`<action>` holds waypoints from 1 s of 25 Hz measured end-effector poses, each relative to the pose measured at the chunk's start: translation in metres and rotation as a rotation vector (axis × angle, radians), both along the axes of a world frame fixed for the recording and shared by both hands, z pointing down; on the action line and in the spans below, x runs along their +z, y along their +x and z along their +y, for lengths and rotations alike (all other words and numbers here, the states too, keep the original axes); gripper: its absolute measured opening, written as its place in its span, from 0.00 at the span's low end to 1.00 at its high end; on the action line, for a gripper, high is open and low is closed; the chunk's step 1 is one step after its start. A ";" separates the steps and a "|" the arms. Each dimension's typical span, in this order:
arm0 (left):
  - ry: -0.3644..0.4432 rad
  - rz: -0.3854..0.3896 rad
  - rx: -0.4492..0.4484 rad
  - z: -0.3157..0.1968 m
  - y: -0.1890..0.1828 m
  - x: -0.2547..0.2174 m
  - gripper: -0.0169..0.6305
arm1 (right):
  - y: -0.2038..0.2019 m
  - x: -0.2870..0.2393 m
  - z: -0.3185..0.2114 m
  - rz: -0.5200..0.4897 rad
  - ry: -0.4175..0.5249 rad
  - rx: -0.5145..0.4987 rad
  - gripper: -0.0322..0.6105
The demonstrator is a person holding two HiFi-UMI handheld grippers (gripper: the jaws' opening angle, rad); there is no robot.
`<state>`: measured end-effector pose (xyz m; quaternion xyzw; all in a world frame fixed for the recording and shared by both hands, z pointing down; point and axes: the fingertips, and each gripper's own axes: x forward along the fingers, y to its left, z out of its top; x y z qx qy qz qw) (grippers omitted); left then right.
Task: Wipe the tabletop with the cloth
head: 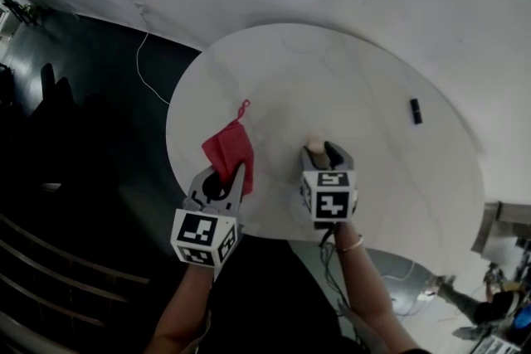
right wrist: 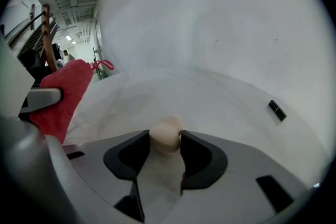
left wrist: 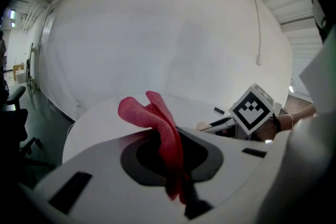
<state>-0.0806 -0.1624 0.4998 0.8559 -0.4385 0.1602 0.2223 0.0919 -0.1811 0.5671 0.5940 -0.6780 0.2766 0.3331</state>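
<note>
Head view: left gripper (head: 224, 177) is clamped on the red cloth (head: 230, 149), which sits over the near-left part of the round white table (head: 373, 70); whether it touches the top is unclear. Right gripper (head: 325, 152) pinches a small beige rounded object (head: 315, 147). A small black item (head: 416, 111) lies well apart, far right.

Left gripper view: jaws are closed on the cloth, with folds sticking up past them.

Right gripper view: jaws press the beige object from both sides; the cloth is at left.
</note>
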 end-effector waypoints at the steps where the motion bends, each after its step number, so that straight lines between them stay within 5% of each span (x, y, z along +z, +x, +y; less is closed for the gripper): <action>1: -0.001 0.000 -0.002 0.000 0.000 0.000 0.09 | 0.002 -0.001 0.000 -0.007 0.011 0.009 0.30; 12: 0.048 0.001 0.037 0.016 0.009 -0.025 0.09 | 0.020 -0.084 0.041 -0.171 0.253 0.065 0.25; 25: 0.075 -0.010 0.162 0.062 0.056 -0.040 0.09 | 0.044 -0.153 0.113 -0.149 0.454 0.079 0.25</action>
